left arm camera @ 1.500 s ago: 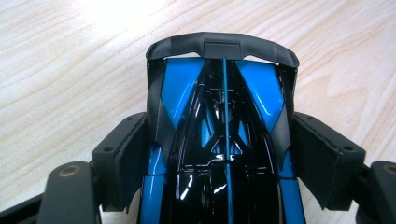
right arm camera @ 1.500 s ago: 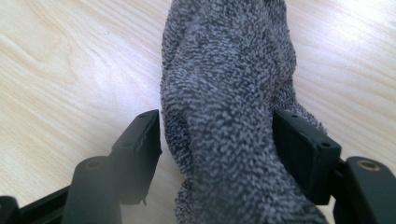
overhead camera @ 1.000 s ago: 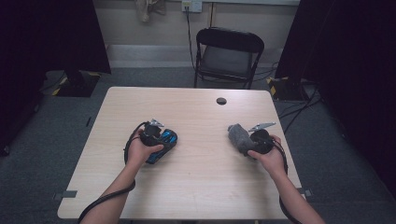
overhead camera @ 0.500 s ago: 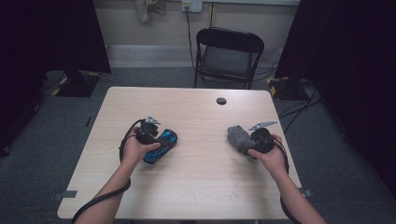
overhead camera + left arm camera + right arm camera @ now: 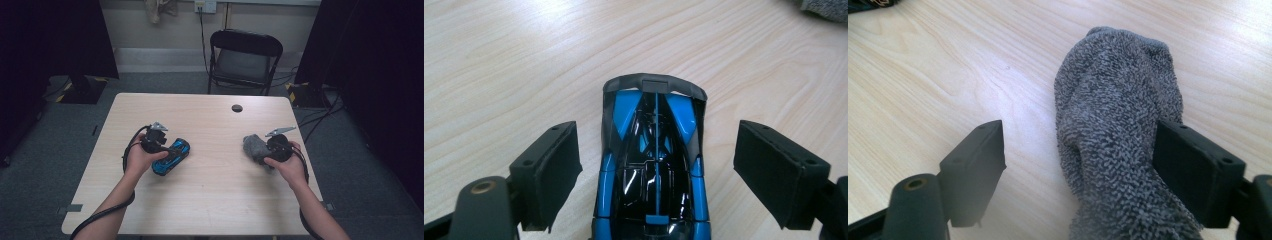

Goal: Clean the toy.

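A blue and black toy car (image 5: pixel 172 156) lies on the wooden table (image 5: pixel 210 200) at left of centre. My left gripper (image 5: pixel 164 150) hovers just over it, open. In the left gripper view the car (image 5: pixel 651 130) sits between the two pads (image 5: pixel 551 170) with a gap on each side. At the right, a grey terry sock (image 5: pixel 254 146) lies on the table with my right gripper (image 5: pixel 263 150) around it. Its jaws have just been opening: the sock (image 5: pixel 1118 115) rests against the right pad (image 5: pixel 1193 170), while the left pad stands clear of it.
A black round cable hole (image 5: pixel 237 108) sits near the table's far edge. A black folding chair (image 5: pixel 245 57) stands beyond that edge. Each gripper trails a cable off the near side of the table. Dark curtains flank the room.
My left gripper has risen a little over the car, which stays on the table. The right hand has kept its place at the sock.
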Motion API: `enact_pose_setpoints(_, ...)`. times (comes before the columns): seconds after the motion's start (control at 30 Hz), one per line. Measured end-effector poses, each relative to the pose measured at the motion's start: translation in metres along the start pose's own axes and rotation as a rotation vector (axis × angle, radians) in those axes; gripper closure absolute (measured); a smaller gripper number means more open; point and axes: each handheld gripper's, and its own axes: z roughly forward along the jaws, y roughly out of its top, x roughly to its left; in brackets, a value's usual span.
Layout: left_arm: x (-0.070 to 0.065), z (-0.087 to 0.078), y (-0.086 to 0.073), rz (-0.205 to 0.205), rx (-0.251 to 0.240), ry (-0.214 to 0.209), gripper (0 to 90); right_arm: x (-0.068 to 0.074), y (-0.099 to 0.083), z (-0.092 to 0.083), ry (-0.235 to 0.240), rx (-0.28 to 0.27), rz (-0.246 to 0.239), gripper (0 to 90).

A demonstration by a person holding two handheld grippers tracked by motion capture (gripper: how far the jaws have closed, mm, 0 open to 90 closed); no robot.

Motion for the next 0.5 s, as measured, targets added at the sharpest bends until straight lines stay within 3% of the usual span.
enact_pose_setpoints(0.5, 0.001, -0.018, -0.01, -0.003, -0.011, -0.028, 17.4, 0.003, -0.005, -0.011, 0.035, -0.029, 0.014, 15.1)
